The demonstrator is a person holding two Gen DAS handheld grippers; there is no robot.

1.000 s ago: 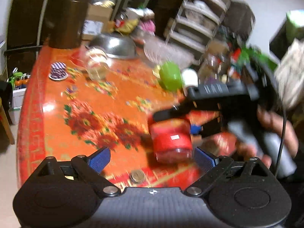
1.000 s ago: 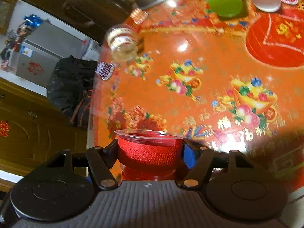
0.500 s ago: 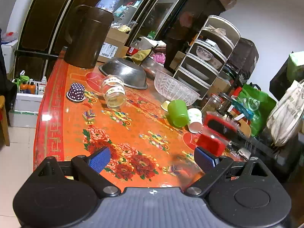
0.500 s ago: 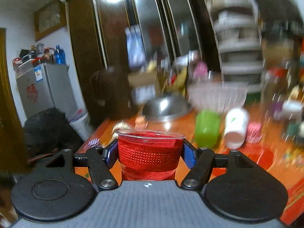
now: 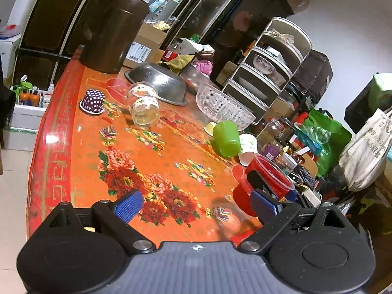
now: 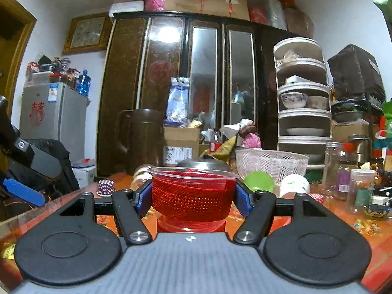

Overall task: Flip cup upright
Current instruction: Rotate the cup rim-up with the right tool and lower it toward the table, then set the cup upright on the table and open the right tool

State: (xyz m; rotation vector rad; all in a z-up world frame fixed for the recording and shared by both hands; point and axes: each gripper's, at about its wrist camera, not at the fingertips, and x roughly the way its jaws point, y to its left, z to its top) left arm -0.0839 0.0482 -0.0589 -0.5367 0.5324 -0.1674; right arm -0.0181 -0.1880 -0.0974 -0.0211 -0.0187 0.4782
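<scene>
A clear plastic cup with a red mesh band (image 6: pixel 192 197) stands upright, mouth up, between the blue pads of my right gripper (image 6: pixel 193 199), which is shut on it just above the orange flowered table (image 6: pixel 367 223). In the left wrist view the same cup (image 5: pixel 267 178) shows at the right, held by the right gripper near the table's right edge. My left gripper (image 5: pixel 196 204) is open and empty over the table's near edge, left of the cup.
On the table (image 5: pixel 137 152) lie a green cup (image 5: pixel 226 138), a white paper cup (image 5: pixel 247 148), a glass jar (image 5: pixel 143 105) on its side, a purple dotted cup (image 5: pixel 92 101), a steel colander (image 5: pixel 159 84), a clear basket (image 5: pixel 220 106) and a brown jug (image 5: pixel 112 29). Jars crowd the right side.
My right gripper has turned the red cup from mouth-sideways over the table to upright and level. The left gripper has pulled back and to the left, away from the cup.
</scene>
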